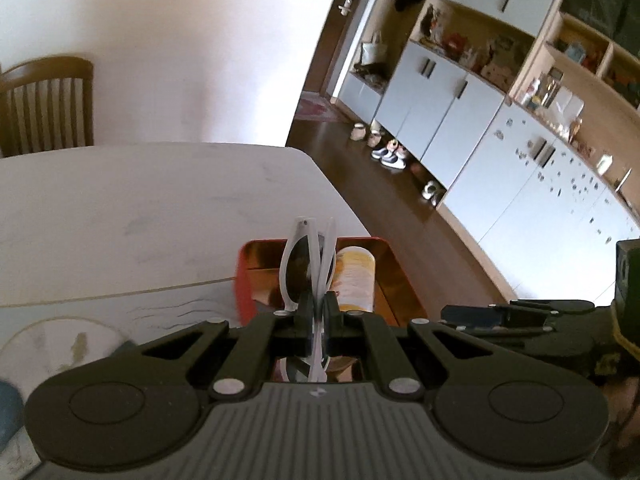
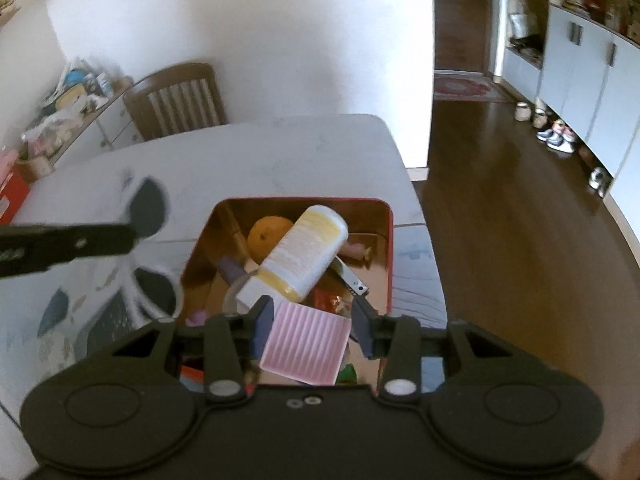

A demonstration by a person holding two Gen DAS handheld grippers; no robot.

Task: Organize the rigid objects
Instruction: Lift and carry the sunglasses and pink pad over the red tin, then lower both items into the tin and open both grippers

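Clamping down tight, our left gripper (image 1: 316, 312) is pinching white sunglasses (image 1: 308, 264) by the folded frame, and we're holding them up just left of the red tin (image 2: 388, 240). Our right gripper (image 2: 312, 320) is squeezing a pink ribbed card pack (image 2: 306, 346) over that tin, where a white-and-yellow bottle (image 2: 304, 254) is lying tilted against an orange (image 2: 266, 238) on the white table (image 2: 280, 152).
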